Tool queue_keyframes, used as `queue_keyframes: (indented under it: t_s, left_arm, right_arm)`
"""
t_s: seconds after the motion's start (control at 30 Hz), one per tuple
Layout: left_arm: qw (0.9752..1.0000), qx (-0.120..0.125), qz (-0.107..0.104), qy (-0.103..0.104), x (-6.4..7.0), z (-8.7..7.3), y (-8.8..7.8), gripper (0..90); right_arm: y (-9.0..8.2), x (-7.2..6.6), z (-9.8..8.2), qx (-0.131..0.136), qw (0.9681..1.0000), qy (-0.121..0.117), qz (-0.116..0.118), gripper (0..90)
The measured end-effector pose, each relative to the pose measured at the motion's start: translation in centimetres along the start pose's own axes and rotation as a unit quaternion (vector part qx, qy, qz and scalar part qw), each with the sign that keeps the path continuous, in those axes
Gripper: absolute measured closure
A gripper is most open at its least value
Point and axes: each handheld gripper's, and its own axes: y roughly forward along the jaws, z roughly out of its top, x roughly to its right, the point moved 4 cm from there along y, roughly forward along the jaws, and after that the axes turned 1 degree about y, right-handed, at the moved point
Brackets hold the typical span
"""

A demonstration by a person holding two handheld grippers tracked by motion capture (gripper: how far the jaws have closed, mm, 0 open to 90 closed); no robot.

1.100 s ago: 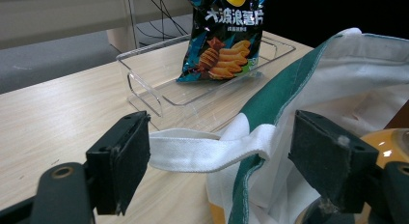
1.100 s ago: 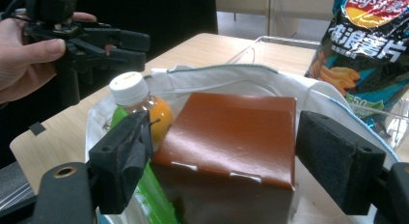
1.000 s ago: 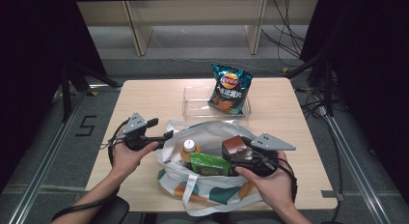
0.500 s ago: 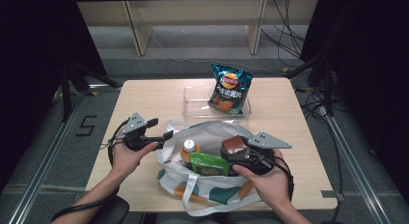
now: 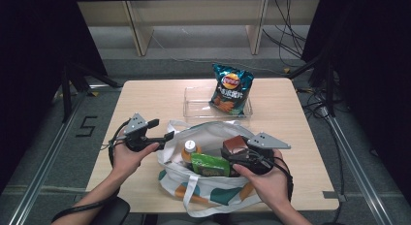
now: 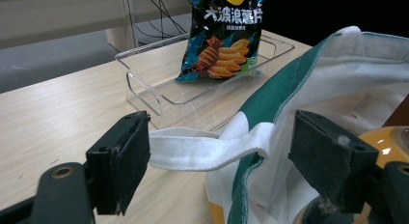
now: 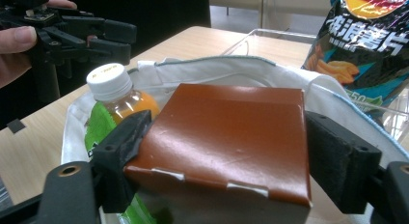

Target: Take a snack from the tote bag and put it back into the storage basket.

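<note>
a: what's the right gripper (image 7: 226,151) doing?

b: its jaws are clamped on a brown box (image 7: 226,137), one pad on each side. the box sits at the mouth of the white tote bag (image 5: 213,186), raised above the bag's other contents.

a: and where's the bag?

b: on the near half of the wooden table (image 5: 155,96), between the person's two hands. inside it, just left of the box, stands an orange drink bottle (image 5: 190,150) with a white cap, and a green packet (image 5: 209,164) lies in front of the bottle.

a: the left gripper (image 6: 222,151)?

b: spread wide, gripping nothing. the bag's white strap (image 6: 207,149) runs across the gap between the jaws; its end reaches the left pad, though i cannot tell if it truly touches. in the high view that gripper sits at the bag's left rim.

a: anything behind?

b: a clear plastic tray (image 5: 194,101) on the far side of the table, with a blue chips bag (image 5: 231,88) standing upright in its right end.
</note>
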Motion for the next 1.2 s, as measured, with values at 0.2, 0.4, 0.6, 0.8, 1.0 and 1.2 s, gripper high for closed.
queue_keyframes:
  t_s: [0.2,0.4,0.6,0.8,1.0,1.2]
  left_arm:
    - [1.0,0.0,-0.001,-0.001,0.0,0.0,0.0,21.1]
    - [1.0,-0.001,-0.001,0.0,0.1,0.0,0.0,21.1]
    - [1.0,0.0,-0.001,0.0,0.0,0.0,0.0,21.1]
    - [1.0,0.0,-0.001,0.002,0.0,0.0,0.0,21.1]
    - [1.0,0.001,0.0,0.002,0.0,0.0,0.0,21.1]
    - [1.0,0.001,0.0,0.002,0.0,0.1,0.0,21.3]
  right_arm:
    - [-0.1,0.4,0.2,0.01,0.9997,-0.022,-0.003,31.7]
    - [-0.2,0.5,0.3,0.019,0.9992,-0.031,-0.013,36.8]
    - [-0.3,0.7,0.4,0.028,0.9983,-0.049,-0.014,39.0]
    - [-0.5,0.8,0.5,0.028,0.9983,-0.051,-0.01,39.2]
    - [-1.1,0.6,1.0,0.033,0.9989,-0.032,-0.008,39.3]
    - [-1.8,0.5,1.7,0.048,0.9986,-0.014,-0.017,39.4]
